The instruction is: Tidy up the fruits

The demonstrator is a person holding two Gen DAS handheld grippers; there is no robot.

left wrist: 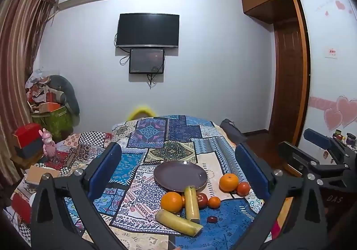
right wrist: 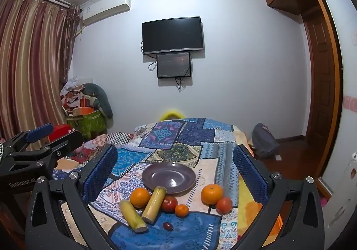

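Fingers on my left gripper (left wrist: pixel 177 170) and right gripper (right wrist: pixel 175 168) stand spread, holding nothing. Fruits sit low in both frames on the patchwork bedspread (right wrist: pixel 178 138), just below the purple plate (right wrist: pixel 169 177): oranges (right wrist: pixel 140 197), tomatoes (right wrist: pixel 169 204), two yellow stalks, maybe sugarcane (right wrist: pixel 154 204). At lower left I read "GenRobot.AI" (right wrist: pixel 21 182).

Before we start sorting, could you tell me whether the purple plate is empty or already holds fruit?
Empty: the purple plate shows a bare glossy surface. Only one yellow stalk's tip overlaps its near rim; the oranges lie on the patterned cloth.
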